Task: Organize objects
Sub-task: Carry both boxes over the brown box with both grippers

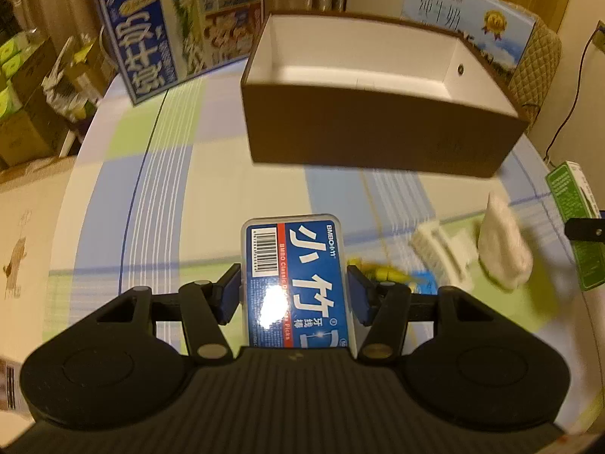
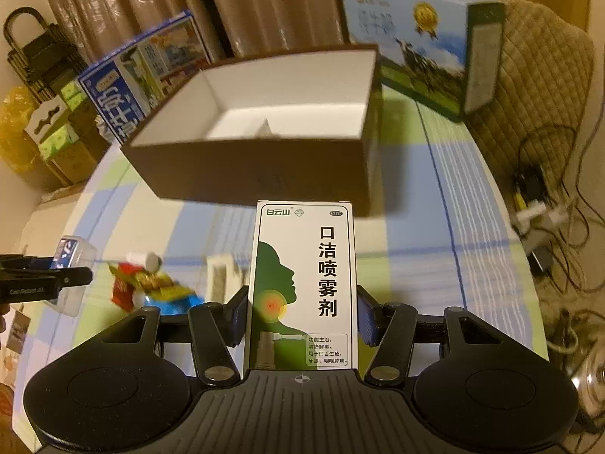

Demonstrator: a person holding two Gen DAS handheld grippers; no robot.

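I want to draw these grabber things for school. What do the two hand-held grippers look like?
Both look alike. The left hand-held gripper and the right hand-held gripper have matte black bodies with a ribbed middle, a round disc on each side, black link bars with silver pins, and blue pads on the fingers. The right one bears a small crosshair mark.

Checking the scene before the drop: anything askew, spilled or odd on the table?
Nothing damaged. The loose bits left of the spray box, candy wrappers and a small white bottle on its side, lie in a jumbled heap. The brown box sits upright and open; both milk cartons behind it are tilted.
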